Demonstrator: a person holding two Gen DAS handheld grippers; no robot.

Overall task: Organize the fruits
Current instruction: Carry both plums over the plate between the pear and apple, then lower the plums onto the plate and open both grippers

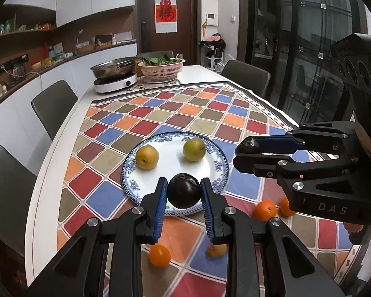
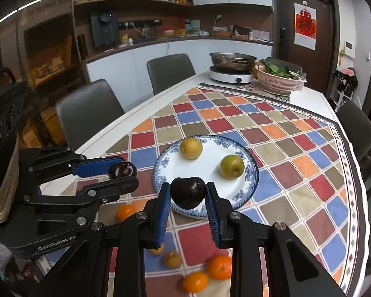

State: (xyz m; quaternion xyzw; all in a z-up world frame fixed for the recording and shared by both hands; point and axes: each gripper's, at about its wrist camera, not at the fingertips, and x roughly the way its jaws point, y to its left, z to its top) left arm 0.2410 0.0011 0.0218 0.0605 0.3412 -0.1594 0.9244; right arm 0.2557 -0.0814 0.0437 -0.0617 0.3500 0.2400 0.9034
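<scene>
A blue-and-white plate lies on the checked tablecloth and holds two yellow-green fruits. My left gripper is shut on a dark plum above the plate's near rim; it also shows in the right wrist view, holding the plum. My right gripper is shut on another dark plum above the plate's near edge; it also shows in the left wrist view with its plum.
Several oranges and small yellow fruits lie on the cloth near me. An induction cooker with a pan and a pink colander of greens stand at the far end. Chairs surround the table.
</scene>
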